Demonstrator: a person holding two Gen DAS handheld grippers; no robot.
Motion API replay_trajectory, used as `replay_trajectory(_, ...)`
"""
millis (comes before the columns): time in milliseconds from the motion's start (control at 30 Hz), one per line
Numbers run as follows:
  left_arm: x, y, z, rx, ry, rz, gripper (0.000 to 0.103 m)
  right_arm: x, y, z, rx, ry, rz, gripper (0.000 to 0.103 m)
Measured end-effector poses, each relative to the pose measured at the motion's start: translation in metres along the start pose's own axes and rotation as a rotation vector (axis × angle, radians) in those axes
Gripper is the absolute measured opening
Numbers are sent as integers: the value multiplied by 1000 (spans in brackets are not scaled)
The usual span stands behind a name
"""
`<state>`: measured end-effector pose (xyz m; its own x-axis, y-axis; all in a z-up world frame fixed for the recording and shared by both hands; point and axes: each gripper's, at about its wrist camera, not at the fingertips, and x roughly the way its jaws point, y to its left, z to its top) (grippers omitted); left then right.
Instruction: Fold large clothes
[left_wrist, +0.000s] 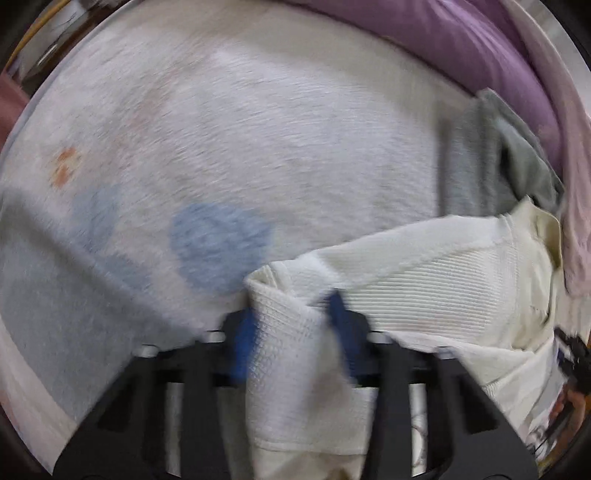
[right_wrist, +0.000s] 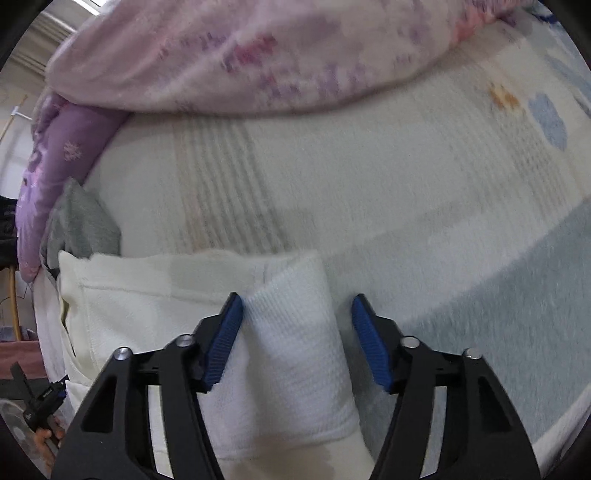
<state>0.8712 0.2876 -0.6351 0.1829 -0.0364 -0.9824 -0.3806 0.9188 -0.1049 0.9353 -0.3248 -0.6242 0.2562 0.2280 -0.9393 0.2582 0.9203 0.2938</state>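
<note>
your left gripper (left_wrist: 295, 317) jaws are pinching a fold of the white garment (left_wrist: 424, 266); your right gripper (right_wrist: 295, 336) jaws straddle it unclenched. the garment lies on the bed's pale blanket (right_wrist: 369, 177), pink quilt (right_wrist: 221, 55) beyond it.

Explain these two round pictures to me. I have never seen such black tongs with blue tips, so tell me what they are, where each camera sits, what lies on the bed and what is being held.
No robot here: a person holds a two-finger tong in each hand, with a wide-angle camera on each looking along its fingers. One picture is from the left gripper, the other from the right gripper. Both point down at a pale patterned blanket with a cream knitted garment on it. The left gripper's blue pads pinch a bunched fold of that garment. The right gripper straddles another fold, its jaws apart; one pad seems to touch the cloth. Purple bedding and a grey cloth lie behind.
</note>
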Motion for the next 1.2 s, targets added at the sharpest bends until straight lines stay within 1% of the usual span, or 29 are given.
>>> replay_trajectory(33,-3,-5,-1,19,-16,12,15,-2,1,2,-11,-5,25,28)
replay_trajectory(100,-12,-11,-4,25,-54,21,12,-7,6,1,-40,-21,26,8)
replay_trajectory(167,-25,-13,-9,16,-95,17,11,-19,7,-1,-50,-52,48,7)
replay_trajectory(233,-49,-13,-15,-7,-149,-10,11,-36,7,-5,-62,-93,75,6)
replay_trajectory(333,-86,-14,-29,-9,-218,-49,11,-70,9,-11,-80,-155,134,6)
replay_trajectory(400,-110,-17,-41,11,-259,-66,11,-98,15,-28,-118,-192,172,5)
replay_trajectory(433,-123,-17,-50,29,-279,-67,11,-106,19,-32,-135,-204,182,5)
replay_trajectory(500,-148,-16,-70,62,-315,-71,11,-137,21,-52,-171,-235,191,4)
replay_trajectory(567,-168,-14,-87,68,-327,-87,10,-165,10,-79,-177,-244,223,4)
replay_trajectory(600,-178,-13,-101,63,-335,-86,10,-172,8,-86,-180,-244,224,4)
replay_trajectory(700,-199,0,-140,42,-348,-70,10,-197,-13,-121,-156,-222,242,4)
replay_trajectory(767,-207,11,-166,20,-341,-67,10,-209,-34,-148,-139,-186,239,4)
replay_trajectory(800,-209,19,-186,0,-324,-53,10,-211,-48,-165,-118,-150,245,4)
replay_trajectory(867,-208,27,-215,-23,-296,-37,10,-214,-67,-191,-78,-92,248,5)
replay_trajectory(933,-202,42,-250,-44,-248,1,10,-207,-82,-217,-78,-31,210,5)
replay_trajectory(967,-197,51,-270,-76,-217,16,10,-203,-89,-228,-61,-2,193,6)
replay_trajectory(1000,-193,57,-283,-103,-198,21,10,-197,-98,-242,-52,29,165,9)
replay_trajectory(1067,-179,70,-311,-153,-133,16,11,-189,-107,-259,-63,71,84,11)
replay_trajectory(1100,-171,78,-327,-189,-92,20,14,-186,-113,-267,-53,88,53,13)
replay_trajectory(1133,-166,85,-340,-221,-71,19,15,-184,-120,-276,-23,104,40,14)
replay_trajectory(1167,-163,90,-352,-251,-51,17,16,-184,-123,-281,-3,112,39,19)
replay_trajectory(1200,-156,95,-365,-284,-12,0,16,-186,-126,-287,20,116,46,27)
